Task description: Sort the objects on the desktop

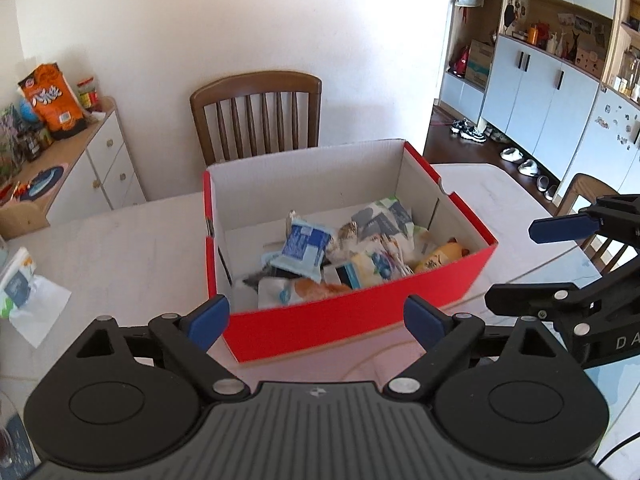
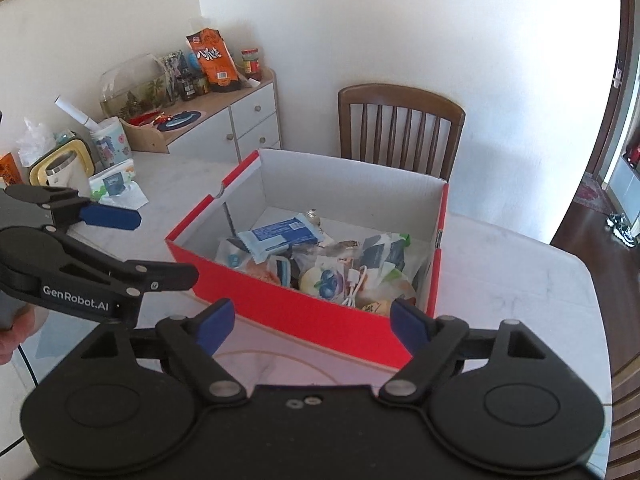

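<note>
A red cardboard box (image 1: 352, 316) with a white inside stands on the white table (image 1: 120, 248); it also shows in the right wrist view (image 2: 304, 312). It holds several snack packets, among them a blue and white packet (image 1: 304, 248) (image 2: 280, 234), and a white cable (image 2: 354, 284). My left gripper (image 1: 316, 322) is open and empty just before the box's near wall. My right gripper (image 2: 312, 326) is open and empty before the box's near corner. Each gripper shows in the other's view, the right (image 1: 560, 256) and the left (image 2: 140, 244).
A tissue pack (image 1: 18, 284) (image 2: 114, 184) lies on the table at the left. A wooden chair (image 1: 256, 116) (image 2: 400, 132) stands behind the box. A white sideboard (image 2: 240, 120) with a fish bowl and jars is at far left. A mug (image 2: 64, 172) stands on the table's left end.
</note>
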